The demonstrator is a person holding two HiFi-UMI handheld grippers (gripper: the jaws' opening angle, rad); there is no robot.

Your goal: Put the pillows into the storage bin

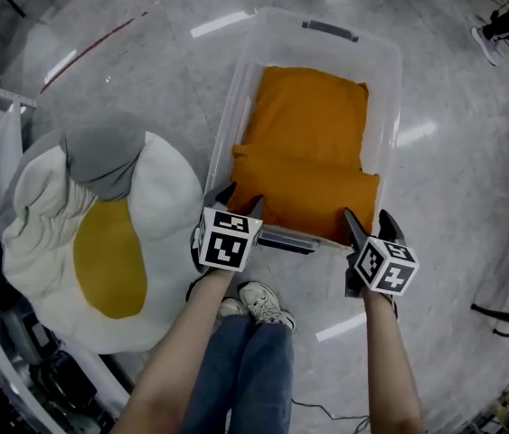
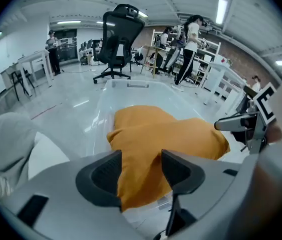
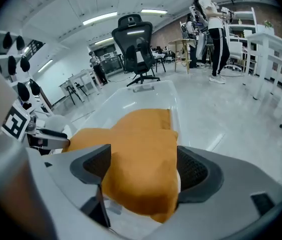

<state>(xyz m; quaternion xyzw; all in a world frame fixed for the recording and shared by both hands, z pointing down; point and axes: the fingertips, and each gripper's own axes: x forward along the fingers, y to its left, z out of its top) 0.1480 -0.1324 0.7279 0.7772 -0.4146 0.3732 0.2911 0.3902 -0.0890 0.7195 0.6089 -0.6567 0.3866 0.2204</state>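
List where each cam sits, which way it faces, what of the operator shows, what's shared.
Head view: on the head, facing steeply down at the storage bin with orange pillows; forearms, legs, left gripper, right gripper show.
Left gripper view: on the left gripper, facing along its parted jaws into the bin; right gripper at right.
Right gripper view: mirror of that; left gripper at left.
Shared: both gripper views show a pillow corner between their jaws.
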